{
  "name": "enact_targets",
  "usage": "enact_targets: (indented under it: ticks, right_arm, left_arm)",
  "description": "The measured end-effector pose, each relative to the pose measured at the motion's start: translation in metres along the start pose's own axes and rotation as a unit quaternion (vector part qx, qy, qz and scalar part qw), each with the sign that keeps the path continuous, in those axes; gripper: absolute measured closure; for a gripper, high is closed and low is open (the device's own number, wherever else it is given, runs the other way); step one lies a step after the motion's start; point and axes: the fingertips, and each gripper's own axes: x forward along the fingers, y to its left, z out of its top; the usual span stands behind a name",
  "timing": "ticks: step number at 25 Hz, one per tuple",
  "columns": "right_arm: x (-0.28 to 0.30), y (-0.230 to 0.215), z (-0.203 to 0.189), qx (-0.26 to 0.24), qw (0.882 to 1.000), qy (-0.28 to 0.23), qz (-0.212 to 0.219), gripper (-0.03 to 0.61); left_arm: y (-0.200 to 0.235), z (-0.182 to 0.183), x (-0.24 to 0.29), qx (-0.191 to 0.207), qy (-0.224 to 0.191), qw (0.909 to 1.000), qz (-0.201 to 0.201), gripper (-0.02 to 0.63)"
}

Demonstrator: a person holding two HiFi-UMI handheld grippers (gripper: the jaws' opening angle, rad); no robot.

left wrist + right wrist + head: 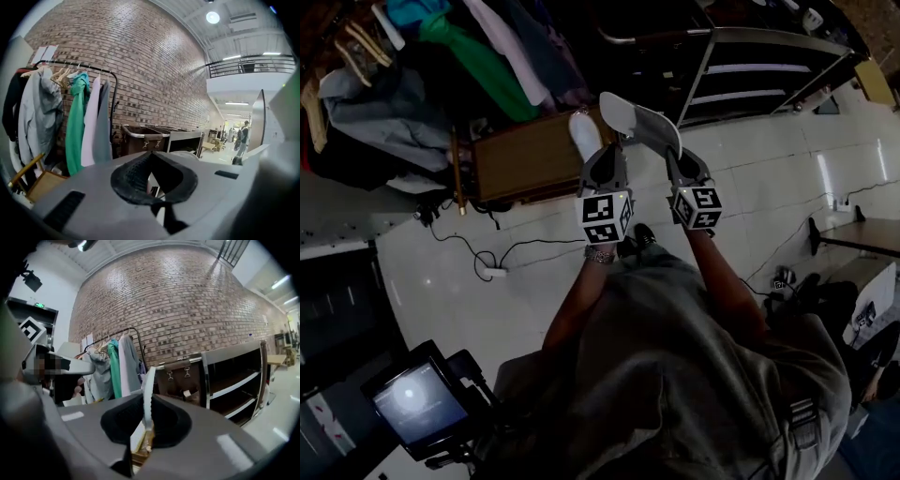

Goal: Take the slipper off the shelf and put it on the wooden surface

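A white slipper [639,120] is pinched by its sole in my right gripper [673,155], which is shut on it. In the right gripper view the slipper [147,394] stands edge-on between the pads. It hangs over the right end of the brown wooden surface [525,159]. A second white slipper [584,133] lies at that end, right at the tip of my left gripper [602,159]. In the left gripper view the left gripper [149,153] has its jaws together with nothing between them. The dark metal shelf [769,66] stands to the right, also seen as shelf [234,380].
A clothes rack with hanging garments [441,56] fills the upper left. A cable and a power strip [495,272] lie on the white floor. A camera monitor [417,398] sits at the lower left, a table [862,234] at the right. A brown cart [180,378] stands beside the shelf.
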Motion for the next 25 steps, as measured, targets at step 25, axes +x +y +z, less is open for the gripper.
enact_targets:
  ticks: [25]
  right_arm:
    - [0.251,0.204,-0.32,0.619,0.751,0.017,-0.229,0.543]
  left_arm:
    - [0.239,-0.174,-0.212,-0.13,0.076,0.9472,0.283,0.611]
